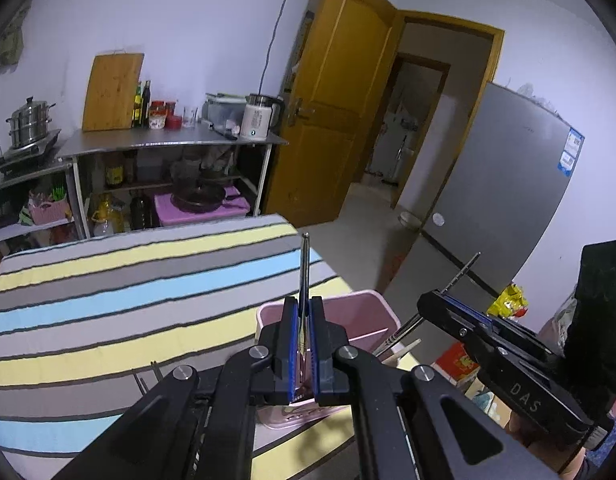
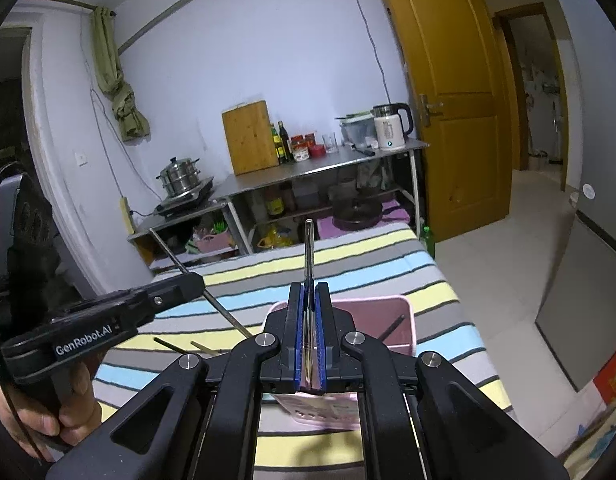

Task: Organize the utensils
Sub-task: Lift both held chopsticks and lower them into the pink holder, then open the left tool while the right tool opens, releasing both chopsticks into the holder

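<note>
While both grippers hang tilted downward over the striped tabletop [image 1: 108, 280], each has its fingers clamped together on a slim metal chopstick. The left gripper [image 1: 304, 344] holds its chopstick [image 1: 304, 272] pointing forward and up along the fingers, long axis running away from the camera, above the pink bin [image 1: 371, 312]. The right gripper [image 2: 308, 340] holds the other chopstick [image 2: 308, 252] the same way, straight out from its fingers over the same bin [image 2: 403, 312]. A hand [image 2: 72, 404] grips the left gripper's handle. More chopsticks [image 2: 204, 347] lie on the tabletop beside the bin.
</note>
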`<state>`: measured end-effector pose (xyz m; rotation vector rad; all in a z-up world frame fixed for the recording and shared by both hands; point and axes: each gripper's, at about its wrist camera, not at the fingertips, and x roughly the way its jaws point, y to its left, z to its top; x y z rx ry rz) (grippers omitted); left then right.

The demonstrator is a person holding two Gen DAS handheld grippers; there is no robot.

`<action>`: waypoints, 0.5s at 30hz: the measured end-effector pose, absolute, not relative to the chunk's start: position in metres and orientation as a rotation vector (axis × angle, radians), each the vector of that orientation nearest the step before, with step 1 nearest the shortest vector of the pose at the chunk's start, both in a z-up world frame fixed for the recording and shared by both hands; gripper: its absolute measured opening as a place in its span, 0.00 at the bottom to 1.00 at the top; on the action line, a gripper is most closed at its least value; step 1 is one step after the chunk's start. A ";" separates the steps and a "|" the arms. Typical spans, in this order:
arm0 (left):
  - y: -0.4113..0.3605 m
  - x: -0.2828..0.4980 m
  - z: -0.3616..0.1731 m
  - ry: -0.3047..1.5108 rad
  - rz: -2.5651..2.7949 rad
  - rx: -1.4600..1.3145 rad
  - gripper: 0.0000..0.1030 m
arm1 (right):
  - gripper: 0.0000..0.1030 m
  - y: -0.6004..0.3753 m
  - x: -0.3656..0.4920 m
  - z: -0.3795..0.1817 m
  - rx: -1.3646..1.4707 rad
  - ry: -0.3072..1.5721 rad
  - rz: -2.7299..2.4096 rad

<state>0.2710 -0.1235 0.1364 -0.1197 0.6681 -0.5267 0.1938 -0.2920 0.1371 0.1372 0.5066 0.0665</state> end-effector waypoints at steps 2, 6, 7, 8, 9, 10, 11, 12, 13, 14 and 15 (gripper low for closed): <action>-0.126 0.276 0.128 0.685 -0.525 -0.112 0.05 | 0.05 -0.292 0.197 0.130 0.134 0.517 0.067; -0.128 0.282 0.115 0.707 -0.523 -0.107 0.05 | 0.05 -0.291 0.201 0.121 0.125 0.531 0.067; -0.129 0.284 0.112 0.714 -0.524 -0.106 0.05 | 0.05 -0.291 0.203 0.118 0.124 0.536 0.068; -0.129 0.286 0.111 0.719 -0.524 -0.106 0.05 | 0.05 -0.290 0.203 0.116 0.124 0.540 0.067; -0.130 0.287 0.108 0.723 -0.524 -0.105 0.05 | 0.05 -0.290 0.204 0.113 0.122 0.547 0.067; -0.130 0.286 0.107 0.724 -0.525 -0.104 0.05 | 0.05 -0.290 0.205 0.111 0.121 0.551 0.065; -0.131 0.288 0.105 0.728 -0.525 -0.100 0.05 | 0.05 -0.290 0.206 0.110 0.118 0.555 0.063; -0.131 0.288 0.104 0.729 -0.526 -0.099 0.05 | 0.05 -0.290 0.206 0.107 0.116 0.562 0.064; -0.132 0.287 0.104 0.722 -0.529 -0.096 0.05 | 0.05 -0.290 0.207 0.105 0.116 0.565 0.064; -0.132 0.287 0.103 0.721 -0.531 -0.092 0.05 | 0.05 -0.290 0.207 0.103 0.116 0.569 0.064; -0.133 0.286 0.103 0.721 -0.533 -0.089 0.05 | 0.05 -0.289 0.207 0.101 0.113 0.574 0.063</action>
